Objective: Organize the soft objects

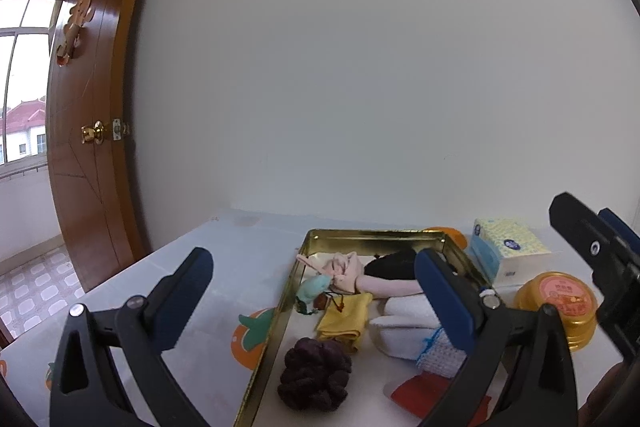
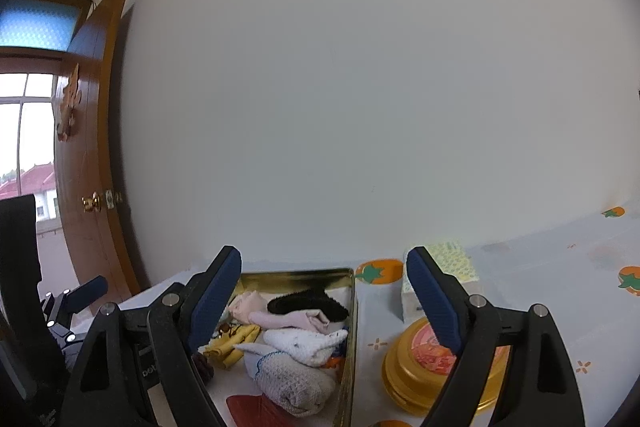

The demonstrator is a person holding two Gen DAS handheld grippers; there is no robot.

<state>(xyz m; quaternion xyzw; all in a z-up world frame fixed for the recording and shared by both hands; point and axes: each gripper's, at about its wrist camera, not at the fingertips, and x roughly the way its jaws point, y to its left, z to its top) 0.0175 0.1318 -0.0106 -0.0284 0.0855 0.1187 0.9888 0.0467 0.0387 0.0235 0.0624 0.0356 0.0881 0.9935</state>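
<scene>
Both grippers, left gripper (image 1: 314, 281) and right gripper (image 2: 324, 281), hover wide and empty above the gold tin (image 1: 276, 323), which collects the soft items for tidiness.

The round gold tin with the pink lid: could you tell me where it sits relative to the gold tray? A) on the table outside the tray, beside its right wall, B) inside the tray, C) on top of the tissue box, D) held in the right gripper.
A: in the right wrist view the round gold tin stands on the tablecloth just outside the right wall of the gold tray, in front of the tissue box.
</scene>
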